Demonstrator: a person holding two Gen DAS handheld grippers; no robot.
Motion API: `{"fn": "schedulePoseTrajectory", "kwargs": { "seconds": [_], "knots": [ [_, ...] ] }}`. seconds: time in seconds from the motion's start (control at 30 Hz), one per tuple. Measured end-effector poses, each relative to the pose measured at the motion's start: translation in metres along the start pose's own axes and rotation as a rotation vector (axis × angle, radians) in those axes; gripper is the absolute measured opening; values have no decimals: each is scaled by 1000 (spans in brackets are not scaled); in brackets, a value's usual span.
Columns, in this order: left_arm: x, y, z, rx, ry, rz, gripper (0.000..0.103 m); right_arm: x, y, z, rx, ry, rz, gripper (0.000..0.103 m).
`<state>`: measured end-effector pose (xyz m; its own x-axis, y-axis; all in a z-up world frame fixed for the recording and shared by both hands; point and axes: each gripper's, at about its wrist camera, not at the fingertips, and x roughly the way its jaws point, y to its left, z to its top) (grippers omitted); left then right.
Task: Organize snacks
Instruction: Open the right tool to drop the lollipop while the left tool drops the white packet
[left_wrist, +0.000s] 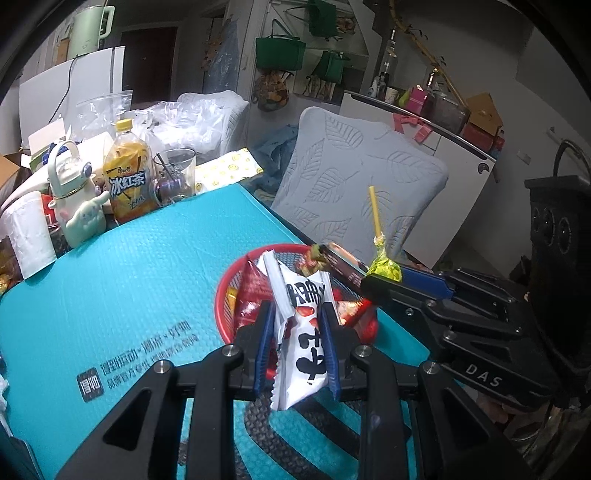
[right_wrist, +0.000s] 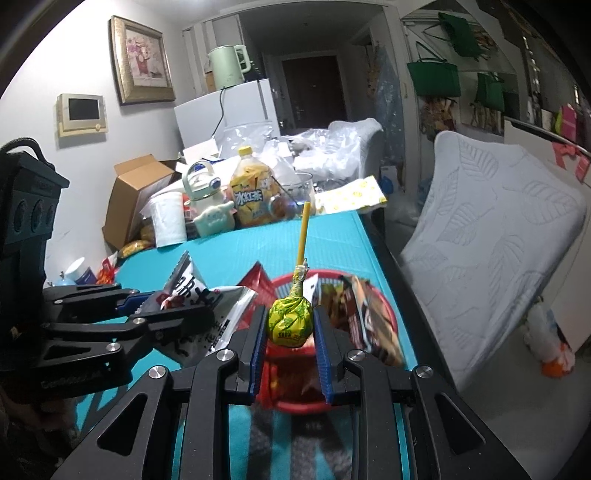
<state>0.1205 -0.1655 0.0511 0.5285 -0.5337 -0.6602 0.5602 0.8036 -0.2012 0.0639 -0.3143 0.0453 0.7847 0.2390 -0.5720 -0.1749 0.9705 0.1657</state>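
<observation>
Basket (left_wrist: 221, 295) at table's (left_wrist: 129, 295) right edge part-filled. Left gripper (left_wrist: 295, 343) clamps white packet (left_wrist: 301, 332), right gripper (right_wrist: 290, 332) clamps lollipop (right_wrist: 290, 321); both undeposited.

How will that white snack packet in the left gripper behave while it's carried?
The white snack packet looks thin and crinkly, so it probably flexes and feels light. Its foil may slip, though the left gripper is shut across its middle. Both ends hang free and may flap.

We see our right hand-held gripper (right_wrist: 290, 325) clamped on a yellow-wrapped lollipop (right_wrist: 290, 322) above the red basket (right_wrist: 388, 314), while the left hand-held gripper (right_wrist: 162, 306) holds a white snack packet (right_wrist: 218, 310) over the teal surface (right_wrist: 240, 254).
</observation>
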Motion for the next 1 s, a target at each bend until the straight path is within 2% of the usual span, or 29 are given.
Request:
{"fn": "schedulePoseTrajectory", "kwargs": {
  "seconds": [0.2,0.4,0.5,1.0],
  "knots": [
    [9,9,10,-12,6,12,24,24,-3,4,-8,39,23,24],
    [22,10,16,-22,21,-6,24,40,-7,0,-3,87,45,25],
    [25,7,18,-15,22,-8,24,39,-12,-2,10,97,44,42],
    [48,-13,34,16,2,-82,24,17,-34,0,56,51,5,42]
  ]
}}
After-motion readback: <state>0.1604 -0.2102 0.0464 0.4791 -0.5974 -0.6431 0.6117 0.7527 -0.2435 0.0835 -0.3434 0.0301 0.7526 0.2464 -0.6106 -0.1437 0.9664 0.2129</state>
